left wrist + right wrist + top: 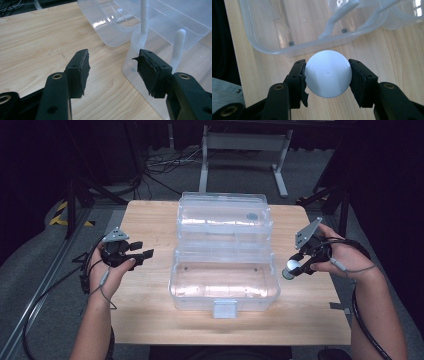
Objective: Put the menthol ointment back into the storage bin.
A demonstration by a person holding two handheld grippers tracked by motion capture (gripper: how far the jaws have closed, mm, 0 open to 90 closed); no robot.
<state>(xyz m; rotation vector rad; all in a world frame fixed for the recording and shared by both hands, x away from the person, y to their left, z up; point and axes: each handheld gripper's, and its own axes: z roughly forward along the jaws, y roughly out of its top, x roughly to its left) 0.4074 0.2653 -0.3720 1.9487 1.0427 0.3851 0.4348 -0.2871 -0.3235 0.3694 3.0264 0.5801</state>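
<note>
A clear plastic box [222,282] stands open in the middle of the wooden table [150,220], its lid tiers folded back toward the far side. To its right my right gripper [296,268] is shut on a white ball [290,266]. In the right gripper view the white ball [328,73] sits squeezed between both pads, just above the table and short of the clear box [287,32] wall. To the left of the box my left gripper [145,254] hangs open and empty. In the left gripper view its jaws [112,71] stand wide apart, facing the box corner [140,50].
The box's front latch [224,309] juts toward the near table edge. A small dark round thing [252,216] shows at the raised lid tray. Cables [165,162] and a metal stand [245,150] sit on the floor beyond the table.
</note>
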